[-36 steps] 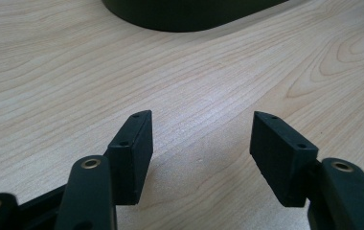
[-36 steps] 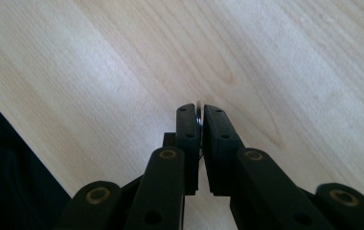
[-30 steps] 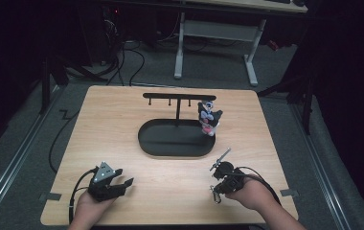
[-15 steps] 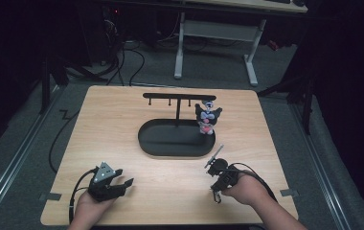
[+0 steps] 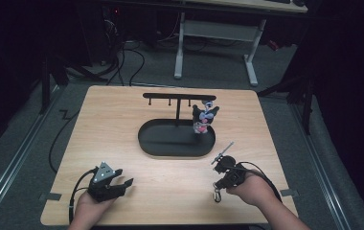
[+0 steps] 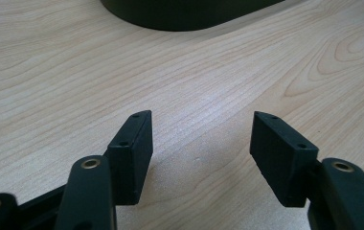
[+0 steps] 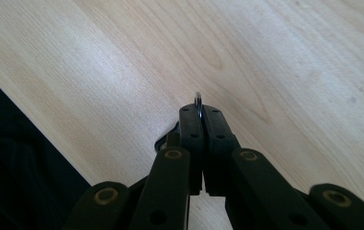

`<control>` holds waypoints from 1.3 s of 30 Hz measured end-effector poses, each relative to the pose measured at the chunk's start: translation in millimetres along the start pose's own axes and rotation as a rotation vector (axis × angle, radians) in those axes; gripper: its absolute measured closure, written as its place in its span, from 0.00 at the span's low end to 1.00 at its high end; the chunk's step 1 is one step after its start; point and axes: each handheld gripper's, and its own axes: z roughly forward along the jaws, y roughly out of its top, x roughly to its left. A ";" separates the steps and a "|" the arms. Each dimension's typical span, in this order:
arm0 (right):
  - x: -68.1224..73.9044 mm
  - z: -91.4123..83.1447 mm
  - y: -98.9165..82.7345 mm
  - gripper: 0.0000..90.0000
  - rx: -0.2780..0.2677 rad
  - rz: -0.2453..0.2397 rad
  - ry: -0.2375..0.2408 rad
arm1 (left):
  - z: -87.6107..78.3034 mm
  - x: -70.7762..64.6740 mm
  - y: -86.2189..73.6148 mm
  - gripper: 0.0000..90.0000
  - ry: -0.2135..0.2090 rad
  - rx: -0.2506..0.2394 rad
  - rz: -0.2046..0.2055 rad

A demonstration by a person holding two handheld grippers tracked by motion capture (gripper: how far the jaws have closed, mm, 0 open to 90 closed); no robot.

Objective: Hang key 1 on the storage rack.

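Right gripper [image 5: 217,194]: jaws clenched on a metal clip [image 7: 198,101], near the table's [image 5: 122,120] front right corner.
Left gripper [image 6: 200,143]: jaws released, empty, near the front left corner.

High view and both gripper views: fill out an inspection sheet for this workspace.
Surface: light wooden table, no spills seen.
Job's things: small metal clasp pinched in the right gripper; toy figure at the right end of the black hook stand.
Clutter: nothing seen.
Grippers: left gripper open, nothing between its jaws, near the table's front edge; right gripper shut on the clasp.
Cables: black cable loops from the left gripper; another trails from the right gripper.
Surroundings: dark room, grey floor, white desk legs behind the table.
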 end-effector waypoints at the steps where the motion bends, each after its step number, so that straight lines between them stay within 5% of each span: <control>1: 0.0 0.0 0.0 0.99 0.000 0.000 0.000 | 0.0 -0.2 0.0 0.46 0.001 -0.002 -0.001; 12: 0.3 -25.4 2.3 0.99 0.002 0.047 -0.007 | -3.1 -0.9 0.6 0.46 0.000 -0.021 0.006; 19: -5.6 -39.2 10.9 0.99 -0.008 0.014 -0.031 | -3.8 -1.9 0.2 0.45 0.001 -0.033 0.015; 39: -7.1 -61.2 41.7 0.99 0.013 0.043 -0.039 | -5.1 -1.6 -0.7 0.45 0.005 -0.042 0.019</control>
